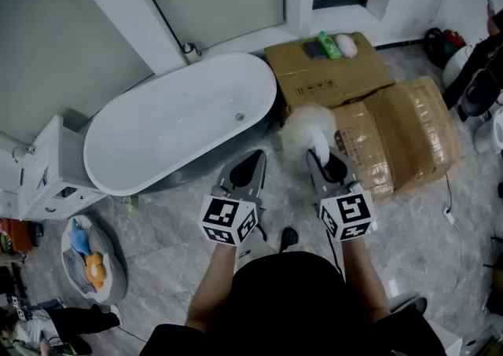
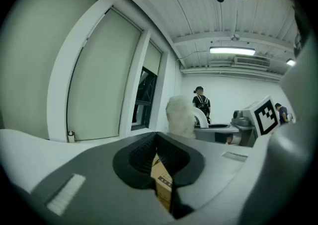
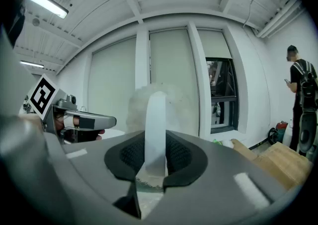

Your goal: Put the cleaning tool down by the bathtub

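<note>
The cleaning tool [image 1: 308, 125] is a fluffy white duster head on a flat white handle [image 3: 155, 129]. My right gripper [image 1: 326, 159] is shut on that handle, and the head points up and away over the floor between the bathtub and the boxes. The white oval bathtub [image 1: 173, 130] lies to the left of both grippers. My left gripper [image 1: 250, 159] hovers beside the tub's near end, its jaws together with nothing in them. In the left gripper view the duster head [image 2: 179, 112] shows just past the left gripper [image 2: 158, 142].
Cardboard boxes [image 1: 326, 75] and a taped one [image 1: 409, 130] fill the floor right of the tub; a green bottle [image 1: 328, 45] lies on the far box. A white cabinet [image 1: 47, 174] and a basket [image 1: 86, 256] stand at left. A person [image 3: 303, 105] stands at far right.
</note>
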`<state>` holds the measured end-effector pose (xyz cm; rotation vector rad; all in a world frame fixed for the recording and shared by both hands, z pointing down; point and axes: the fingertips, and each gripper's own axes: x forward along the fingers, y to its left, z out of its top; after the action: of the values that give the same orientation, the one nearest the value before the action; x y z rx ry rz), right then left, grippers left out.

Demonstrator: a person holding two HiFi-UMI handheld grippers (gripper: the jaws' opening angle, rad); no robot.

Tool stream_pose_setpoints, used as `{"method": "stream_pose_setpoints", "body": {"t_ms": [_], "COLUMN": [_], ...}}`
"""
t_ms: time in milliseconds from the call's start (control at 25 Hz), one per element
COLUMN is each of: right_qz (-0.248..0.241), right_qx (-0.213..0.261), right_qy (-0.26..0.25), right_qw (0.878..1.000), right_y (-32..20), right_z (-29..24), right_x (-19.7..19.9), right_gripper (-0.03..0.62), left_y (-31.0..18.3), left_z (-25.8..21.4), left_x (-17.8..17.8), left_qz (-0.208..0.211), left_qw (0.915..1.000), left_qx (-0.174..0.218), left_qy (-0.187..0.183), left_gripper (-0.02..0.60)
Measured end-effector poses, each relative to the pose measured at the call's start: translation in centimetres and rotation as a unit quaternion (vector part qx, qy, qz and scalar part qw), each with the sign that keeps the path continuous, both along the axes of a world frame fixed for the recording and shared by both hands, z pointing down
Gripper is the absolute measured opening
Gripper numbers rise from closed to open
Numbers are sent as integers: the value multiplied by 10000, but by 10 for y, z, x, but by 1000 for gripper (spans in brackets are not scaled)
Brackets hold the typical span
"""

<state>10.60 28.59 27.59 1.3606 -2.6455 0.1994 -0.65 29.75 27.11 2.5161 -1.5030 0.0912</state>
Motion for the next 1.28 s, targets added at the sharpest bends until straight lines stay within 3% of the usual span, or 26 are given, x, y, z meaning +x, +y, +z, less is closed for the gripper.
{"method": "stream_pose_setpoints", "body": {"t_ms": [680, 1280], "right_qz": [-240, -56], "right_qx": [46, -117], "right_qy": [91, -25], "right_qw": [9997, 9999], "right_y": [24, 20], "right_z": [-2, 8], "right_x": [-3, 6], "right_gripper": [89, 91], "left_y": [24, 20], "left_z": [3, 10], "left_x": [-14, -12], "left_qz": [-293, -265], "left_qw": [9996, 9996], "left_qx": [-46, -87], "left_qy": [-2, 3], "left_gripper": [-2, -2]}}
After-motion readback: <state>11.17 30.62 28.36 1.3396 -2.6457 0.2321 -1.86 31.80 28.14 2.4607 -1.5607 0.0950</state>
